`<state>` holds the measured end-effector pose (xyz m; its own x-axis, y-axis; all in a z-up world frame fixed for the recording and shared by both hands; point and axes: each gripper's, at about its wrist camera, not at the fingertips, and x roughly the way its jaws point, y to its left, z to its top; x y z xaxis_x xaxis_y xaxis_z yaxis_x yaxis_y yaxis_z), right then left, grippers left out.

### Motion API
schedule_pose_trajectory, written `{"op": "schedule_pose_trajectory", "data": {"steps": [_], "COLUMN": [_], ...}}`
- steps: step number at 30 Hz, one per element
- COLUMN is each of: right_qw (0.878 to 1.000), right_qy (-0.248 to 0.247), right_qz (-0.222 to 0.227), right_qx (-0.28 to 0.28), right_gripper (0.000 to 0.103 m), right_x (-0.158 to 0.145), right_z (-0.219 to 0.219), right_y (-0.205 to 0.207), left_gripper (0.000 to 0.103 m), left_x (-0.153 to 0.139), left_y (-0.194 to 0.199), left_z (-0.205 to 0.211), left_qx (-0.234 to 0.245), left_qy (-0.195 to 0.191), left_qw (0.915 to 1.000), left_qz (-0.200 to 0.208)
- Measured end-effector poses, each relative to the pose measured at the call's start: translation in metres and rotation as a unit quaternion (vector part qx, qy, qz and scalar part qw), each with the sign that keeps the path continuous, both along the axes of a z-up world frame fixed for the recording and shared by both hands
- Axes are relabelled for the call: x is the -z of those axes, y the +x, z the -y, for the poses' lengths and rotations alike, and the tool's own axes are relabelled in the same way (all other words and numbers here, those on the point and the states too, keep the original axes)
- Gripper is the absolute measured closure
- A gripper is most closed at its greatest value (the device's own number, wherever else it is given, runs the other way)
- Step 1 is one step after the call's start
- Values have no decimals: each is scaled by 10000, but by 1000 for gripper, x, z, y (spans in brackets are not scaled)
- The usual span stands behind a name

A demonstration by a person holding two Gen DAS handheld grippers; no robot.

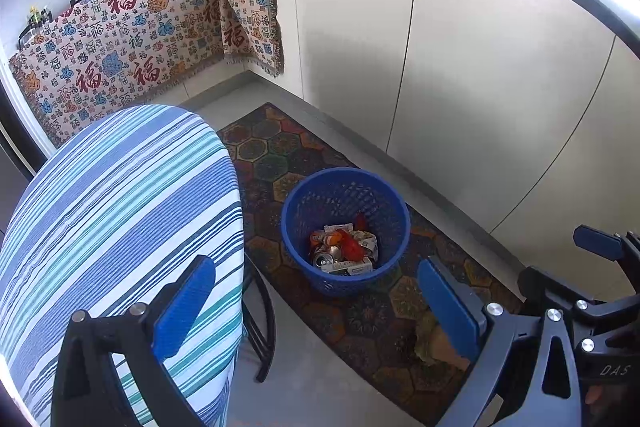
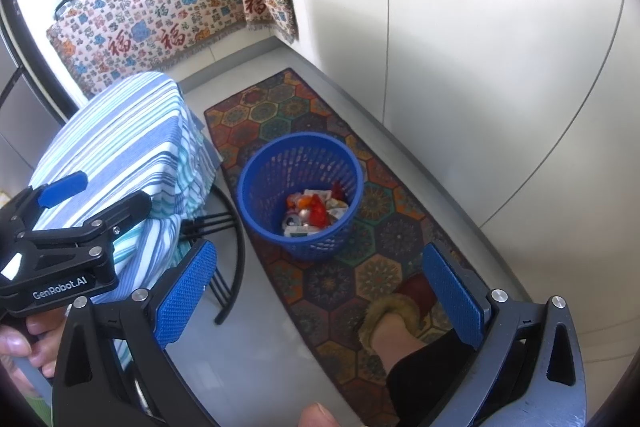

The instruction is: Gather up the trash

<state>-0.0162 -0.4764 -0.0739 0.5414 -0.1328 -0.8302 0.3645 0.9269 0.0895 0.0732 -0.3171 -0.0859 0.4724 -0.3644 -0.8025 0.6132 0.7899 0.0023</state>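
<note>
A blue plastic basket stands on a patterned rug and holds the trash: a crushed can, wrappers, small cartons and something orange-red. My left gripper hangs above and in front of the basket, open, with nothing between its blue pads. Likewise open and empty, my right gripper is held over the rug just short of the basket. In the right wrist view the left gripper shows over the table's edge, held by a hand.
A small table under a blue striped cloth stands left of the basket, on black curved legs. The rug runs along white cabinets. A foot in a furry slipper rests on the rug. A patterned cloth drapes the counter with pans.
</note>
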Motion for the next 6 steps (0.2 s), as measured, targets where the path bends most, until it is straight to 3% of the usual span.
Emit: {"op": "schedule_pose_trajectory", "data": {"steps": [6], "right_qw": [10000], "right_qy": [32], "right_qz": [-25], "right_qx": [22], "right_gripper": [0], "right_x": [2], "right_z": [-1], "right_y": [0], "left_gripper": [0], "left_x": [0], "left_y": [-5], "left_z": [0], "left_qx": [13], "left_qy": [14], "left_qw": [10000], "left_qz": [75]}}
